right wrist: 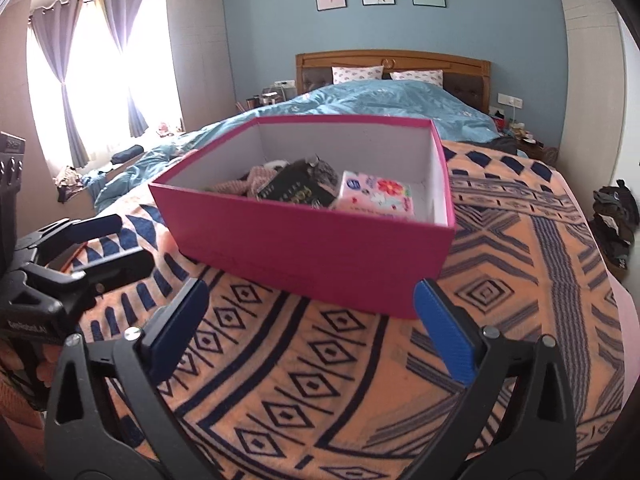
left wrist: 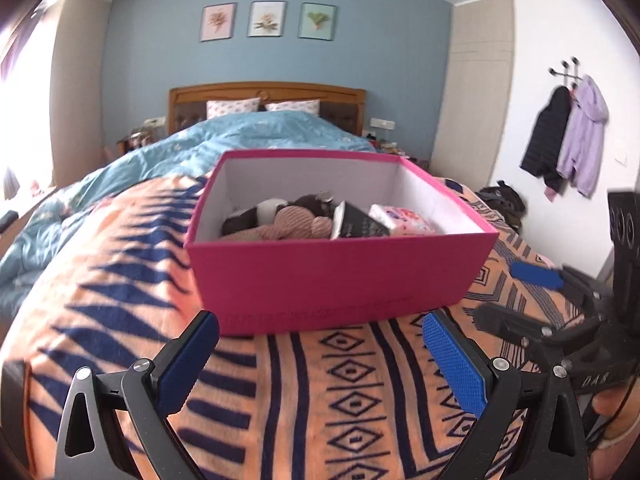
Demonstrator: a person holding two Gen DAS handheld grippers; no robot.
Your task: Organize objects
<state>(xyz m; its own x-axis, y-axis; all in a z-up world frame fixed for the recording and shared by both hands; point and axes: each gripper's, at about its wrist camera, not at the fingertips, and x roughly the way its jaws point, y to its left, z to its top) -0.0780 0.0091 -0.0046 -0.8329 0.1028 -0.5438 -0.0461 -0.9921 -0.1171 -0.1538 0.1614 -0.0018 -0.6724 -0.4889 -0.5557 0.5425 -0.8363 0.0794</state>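
Pink box (left wrist: pixel 340 280) long axis crosswise, upright

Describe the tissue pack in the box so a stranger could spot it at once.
Start at the bed's orange and navy patterned blanket, where an open pink cardboard box sits. Look inside at its right end, beside a black packet and a pinkish knitted plush toy. The soft pale pink tissue pack is the only item printed with bright flowers.
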